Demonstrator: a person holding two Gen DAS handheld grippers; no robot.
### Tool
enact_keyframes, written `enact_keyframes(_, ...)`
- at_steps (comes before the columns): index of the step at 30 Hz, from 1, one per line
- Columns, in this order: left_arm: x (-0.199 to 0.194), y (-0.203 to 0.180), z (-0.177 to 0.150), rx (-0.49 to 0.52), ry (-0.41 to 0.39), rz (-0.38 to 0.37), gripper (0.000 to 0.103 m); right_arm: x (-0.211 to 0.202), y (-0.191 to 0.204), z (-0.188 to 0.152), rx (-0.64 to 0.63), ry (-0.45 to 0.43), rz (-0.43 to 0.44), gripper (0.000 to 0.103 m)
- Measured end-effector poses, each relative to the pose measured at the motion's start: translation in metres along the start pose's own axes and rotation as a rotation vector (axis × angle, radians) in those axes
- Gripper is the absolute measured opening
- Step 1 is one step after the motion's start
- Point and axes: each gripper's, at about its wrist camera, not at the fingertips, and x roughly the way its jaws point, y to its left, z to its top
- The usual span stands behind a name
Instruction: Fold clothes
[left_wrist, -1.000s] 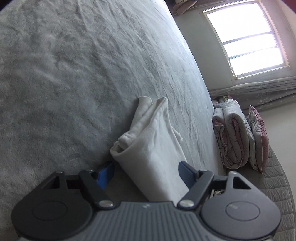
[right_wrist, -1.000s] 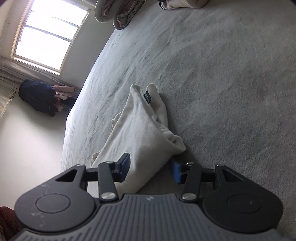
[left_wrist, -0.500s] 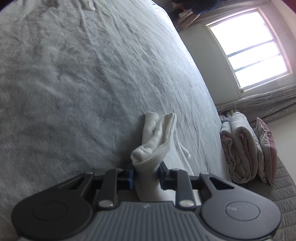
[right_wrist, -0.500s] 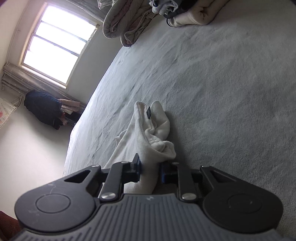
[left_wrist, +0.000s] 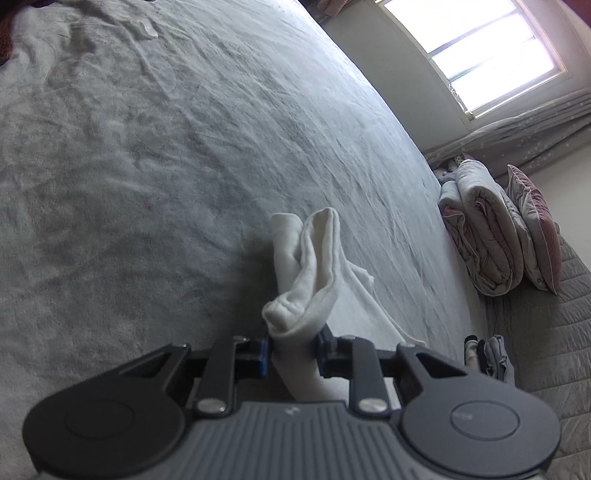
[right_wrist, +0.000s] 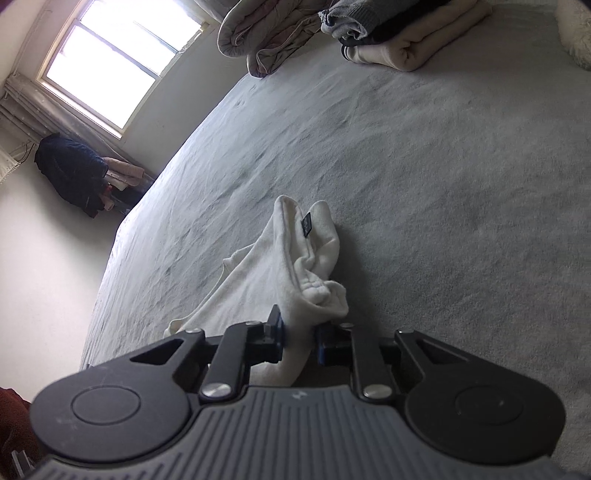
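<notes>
A white fleece garment (left_wrist: 314, 273) lies bunched on the grey bed cover (left_wrist: 166, 166). My left gripper (left_wrist: 291, 350) is shut on one bunched end of it, and the cloth rises in folds ahead of the jaws. In the right wrist view the same white garment (right_wrist: 280, 266) shows a small dark label (right_wrist: 306, 223) near its far end. My right gripper (right_wrist: 299, 338) is shut on its other bunched end. The rest of the cloth trails down onto the cover.
Rolled quilts and a pink pillow (left_wrist: 495, 232) lie at the bed's right side under a window (left_wrist: 476, 48). Folded clothes (right_wrist: 399, 40) and a quilt (right_wrist: 266, 37) sit at the far end. A dark garment pile (right_wrist: 70, 170) stands by the wall.
Both grippers went from open around the garment's ends to shut on them. The pinched ends have since lifted a little off the cover and bunched up.
</notes>
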Motion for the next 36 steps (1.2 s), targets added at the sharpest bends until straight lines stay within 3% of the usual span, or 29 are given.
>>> enact_keyframes(7,-0.007,0.03,-0.001,-0.013,0.034,-0.037,0.035,-0.002,-0.026,-0.002,0.051,0.04,0.046,0.022)
enact_keyframes(11,-0.024,0.037,0.008,0.013,-0.019,-0.007,0.041,-0.008,-0.031,0.002,0.066,0.064,0.064,0.025)
enact_keyframes(17,-0.044,0.034,0.02,0.065,-0.136,0.054,0.044,-0.025,-0.024,0.007,0.04,0.026,-0.002,0.042)
enact_keyframes(23,-0.037,-0.003,0.022,0.205,-0.197,0.001,0.044,-0.034,0.002,0.015,-0.137,-0.147,-0.064,0.042)
enact_keyframes(28,-0.008,-0.045,0.013,0.373,-0.218,-0.045,0.044,-0.019,0.042,0.001,-0.406,-0.244,-0.068,0.042)
enact_keyframes(32,0.015,-0.061,0.01,0.449,-0.214,-0.059,0.042,0.005,0.062,-0.007,-0.561,-0.244,-0.056,0.042)
enact_keyframes(36,0.037,-0.059,0.007,0.476,-0.214,-0.003,0.038,0.03,0.066,-0.01,-0.648,-0.223,-0.07,0.039)
